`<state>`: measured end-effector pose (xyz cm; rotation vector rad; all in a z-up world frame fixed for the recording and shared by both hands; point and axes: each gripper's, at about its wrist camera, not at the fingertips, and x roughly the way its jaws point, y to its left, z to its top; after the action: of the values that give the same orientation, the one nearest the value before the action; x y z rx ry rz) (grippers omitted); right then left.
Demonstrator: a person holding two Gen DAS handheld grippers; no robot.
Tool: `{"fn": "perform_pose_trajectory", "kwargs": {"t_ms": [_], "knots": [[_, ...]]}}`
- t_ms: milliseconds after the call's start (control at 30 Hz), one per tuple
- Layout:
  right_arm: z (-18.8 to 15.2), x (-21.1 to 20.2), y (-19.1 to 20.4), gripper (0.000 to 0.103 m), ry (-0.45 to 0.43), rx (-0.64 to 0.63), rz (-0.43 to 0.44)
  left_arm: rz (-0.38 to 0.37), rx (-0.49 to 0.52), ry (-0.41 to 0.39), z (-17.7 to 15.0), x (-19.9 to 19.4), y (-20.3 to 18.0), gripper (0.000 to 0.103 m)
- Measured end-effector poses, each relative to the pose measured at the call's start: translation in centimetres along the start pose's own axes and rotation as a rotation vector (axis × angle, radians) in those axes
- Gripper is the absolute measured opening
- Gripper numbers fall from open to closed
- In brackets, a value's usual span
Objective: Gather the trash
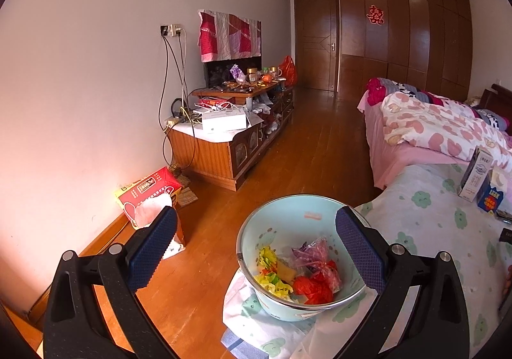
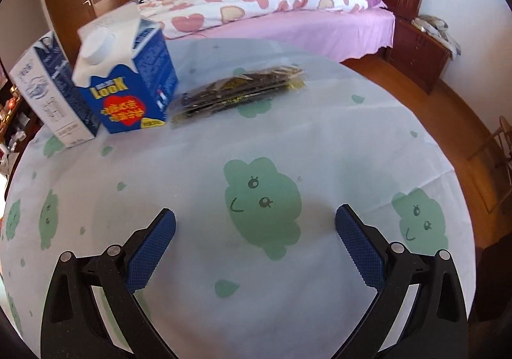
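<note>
Risking a tip-over: blue carton (image 2: pixel 128 83) upright beside snack packet (image 2: pixel 238 91); right gripper (image 2: pixel 255 239) wide, empty; left gripper (image 1: pixel 256 243) wide over bin (image 1: pixel 297 208).

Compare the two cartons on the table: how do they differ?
The blue carton is dark blue with a red heart and a white gable top with a round cap; the white carton is mostly white with dark printing. The blue one stands nearer the dark packet. Both stand upright on the tablecloth, side by side.

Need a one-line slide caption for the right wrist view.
Open right gripper hovers over the green-print tablecloth, facing two cartons and a dark snack packet.
</note>
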<state>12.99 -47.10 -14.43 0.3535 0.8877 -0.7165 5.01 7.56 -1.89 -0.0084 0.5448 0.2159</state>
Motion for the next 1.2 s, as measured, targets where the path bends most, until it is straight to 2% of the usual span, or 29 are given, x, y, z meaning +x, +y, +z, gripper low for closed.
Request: {"fn": "perform_pose_trajectory", "kwargs": {"t_ms": [400,500,633,833,967,1100,1200], "knots": [[0.2,0.1,0.0,0.098,0.004,0.012,0.005,0.056,-0.036,0.055,-0.6,5.3,1.6,0.097],[0.3,0.2,0.0,0.098,0.004,0.012,0.005,0.068,-0.061,0.049,-0.1,5.0,2.7,0.097],[0.3,0.3,0.0,0.098,0.005,0.012,0.005,0.146,-0.087,0.014,0.8,3.0,6.1,0.097],[0.4,0.3,0.0,0.098,0.005,0.013,0.004,0.35,-0.143,-0.047,2.6,0.1,12.8,0.097],[0.5,0.5,0.0,0.098,0.005,0.014,0.004,0.42,-0.181,-0.112,4.2,-1.6,15.3,0.097],[0.5,0.4,-0.1,0.098,0.005,0.014,0.004,0.417,-0.193,-0.135,5.0,-2.3,15.2,0.097],[0.5,0.4,0.0,0.098,0.005,0.014,0.003,0.344,-0.178,-0.114,4.6,-1.8,12.9,0.097]]}}
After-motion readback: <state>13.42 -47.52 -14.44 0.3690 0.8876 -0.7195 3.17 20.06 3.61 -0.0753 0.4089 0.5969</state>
